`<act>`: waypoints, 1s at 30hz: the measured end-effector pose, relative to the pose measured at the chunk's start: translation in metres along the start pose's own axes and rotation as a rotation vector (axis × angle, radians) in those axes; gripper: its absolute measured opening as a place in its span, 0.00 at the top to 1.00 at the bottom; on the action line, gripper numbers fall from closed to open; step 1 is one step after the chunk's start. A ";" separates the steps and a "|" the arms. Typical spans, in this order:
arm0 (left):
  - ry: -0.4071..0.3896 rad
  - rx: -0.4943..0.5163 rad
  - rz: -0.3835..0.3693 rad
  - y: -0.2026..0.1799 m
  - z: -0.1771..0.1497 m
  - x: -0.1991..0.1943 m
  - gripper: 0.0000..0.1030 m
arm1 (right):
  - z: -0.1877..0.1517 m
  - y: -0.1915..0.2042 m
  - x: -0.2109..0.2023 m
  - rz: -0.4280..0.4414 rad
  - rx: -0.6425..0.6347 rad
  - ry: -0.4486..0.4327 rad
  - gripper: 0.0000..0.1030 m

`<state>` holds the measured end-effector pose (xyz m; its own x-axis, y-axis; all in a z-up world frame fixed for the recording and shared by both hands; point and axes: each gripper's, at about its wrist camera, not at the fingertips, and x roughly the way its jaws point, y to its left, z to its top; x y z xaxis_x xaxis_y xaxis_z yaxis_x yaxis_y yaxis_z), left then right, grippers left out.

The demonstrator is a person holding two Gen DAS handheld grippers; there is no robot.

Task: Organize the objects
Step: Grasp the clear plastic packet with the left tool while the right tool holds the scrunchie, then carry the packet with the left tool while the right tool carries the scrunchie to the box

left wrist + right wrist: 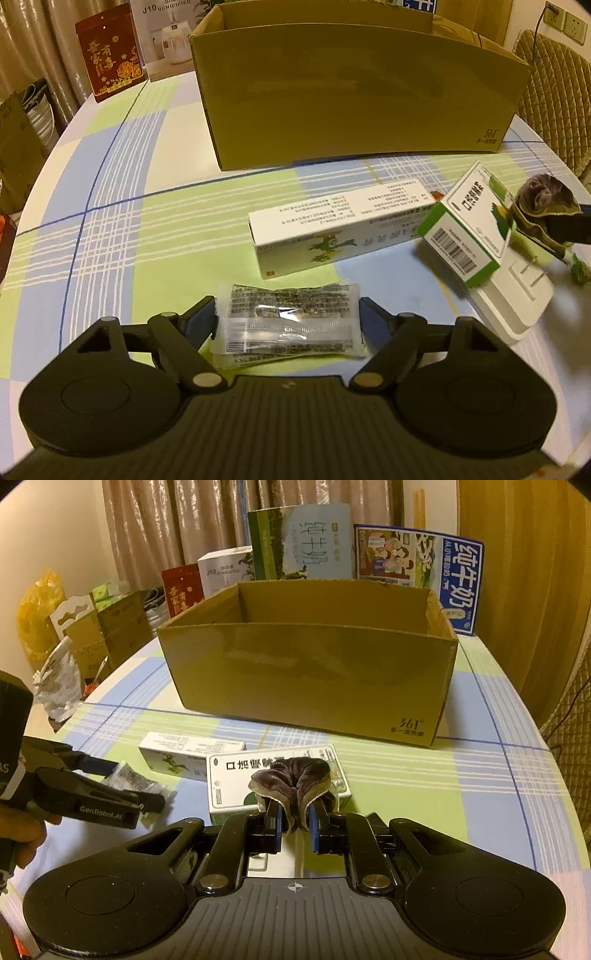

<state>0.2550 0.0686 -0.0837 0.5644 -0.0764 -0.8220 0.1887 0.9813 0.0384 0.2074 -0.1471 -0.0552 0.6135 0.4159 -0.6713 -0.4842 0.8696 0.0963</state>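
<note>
Left gripper (288, 321) had its jaws wide, straddling a clear plastic sachet with printed text (290, 321) nearest the camera, well in front of the open brown cardboard box (354, 99); fingers were beside the sachet ends, contact not clear. Right gripper (295, 825) had jaws narrow, pinching a bunched dark velvet cloth scrap (291, 779), in front of the box's right half. Just behind the cloth lay a green-and-white medicine carton (229, 786), tilted, one end propped on a long white toothpaste-style carton (332, 229) that lay flat, closer to the box's front wall. A white plastic block (517, 299) sat under the green carton's near end in the left view.

Step judged: pick phase, both items about to go into the box. Next move would call for the left jaws closing on the sachet, then both lifting over the box's front wall.

Box interior was hidden by that wall, so contents unknown. Carton print too small to read. Whether the cloth was lifted or resting on the carton couldn't be told. Milk cartons (417, 572) stood behind the box.
</note>
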 end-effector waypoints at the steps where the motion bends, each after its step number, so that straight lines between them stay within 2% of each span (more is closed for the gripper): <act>1: -0.003 0.003 0.003 -0.001 0.000 -0.003 0.26 | 0.001 -0.001 -0.002 0.000 0.002 -0.005 0.89; 7: -0.037 0.014 0.006 -0.006 0.002 -0.029 0.26 | 0.006 -0.005 -0.011 -0.007 0.018 -0.030 0.89; 13: -0.132 0.033 -0.003 -0.014 0.013 -0.067 0.26 | 0.018 -0.009 -0.024 -0.008 0.019 -0.066 0.89; 19: -0.226 0.058 -0.005 -0.025 0.037 -0.099 0.26 | 0.040 -0.019 -0.034 -0.017 0.038 -0.114 0.89; 30: -0.339 0.074 -0.003 -0.044 0.089 -0.121 0.26 | 0.089 -0.037 -0.042 -0.032 0.092 -0.221 0.89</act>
<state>0.2501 0.0184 0.0649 0.7960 -0.1460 -0.5874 0.2414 0.9665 0.0870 0.2551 -0.1733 0.0353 0.7543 0.4270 -0.4986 -0.4097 0.8997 0.1507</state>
